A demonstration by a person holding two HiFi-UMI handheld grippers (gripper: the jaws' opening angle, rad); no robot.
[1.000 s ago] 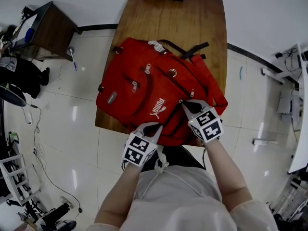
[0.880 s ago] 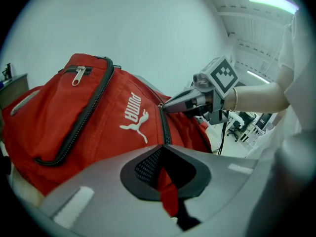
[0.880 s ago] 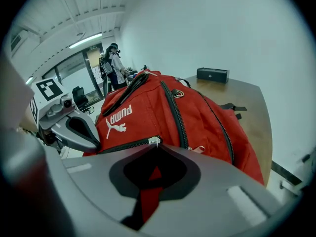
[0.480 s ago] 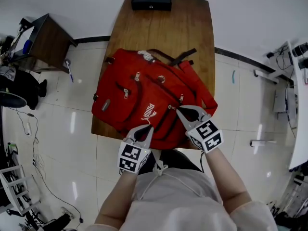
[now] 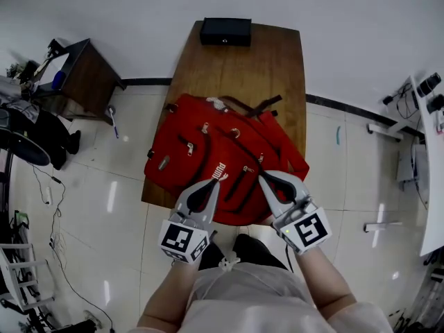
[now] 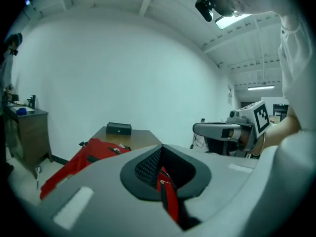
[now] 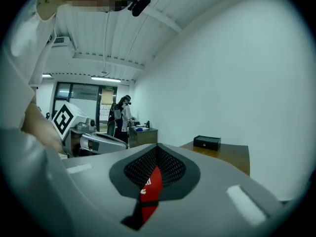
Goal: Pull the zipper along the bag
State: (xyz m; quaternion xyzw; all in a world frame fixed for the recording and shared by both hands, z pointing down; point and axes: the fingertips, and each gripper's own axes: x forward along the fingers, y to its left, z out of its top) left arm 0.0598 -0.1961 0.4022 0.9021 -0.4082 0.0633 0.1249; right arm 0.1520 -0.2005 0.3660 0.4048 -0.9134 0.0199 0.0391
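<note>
Holdings at this moment:

- Bag (image 5: 198, 151): one, red, laid flat on the near half of the table (image 5: 257, 68). Its left side and near edge hang over the table's rim. Two dark straps (image 5: 258, 107) are spread at its far end. At least four small metal zipper pulls (image 5: 189, 146) are counted on its upper face.
- Table: one, wooden, long and narrow, bare beyond the bag.
- Black box (image 5: 225, 31): one, set at the table's far end, well apart from the bag.
- Side cabinet (image 5: 83, 75): one, dark, stood on the tiled floor to the left of the table.
- Left gripper (image 5: 216, 182): one, held over the bag's near edge, its tip laid at the red fabric. In the left gripper view the jaws are seen brought together at the tips, with red fabric and one small pull seen through the gap below them. Whether fabric is pinched cannot be told.
- Right gripper (image 5: 262, 175): one, held beside the left, its tip close to a zipper line on the bag's right half. Its jaws are closed tip to tip, with red fabric seen through the gap. A pull between the tips cannot be made out.
- Marker cube (image 5: 182, 240): two in all, one carried on each gripper.
- Person (image 7: 121, 115): one, seen standing far off in the right gripper view.
</note>
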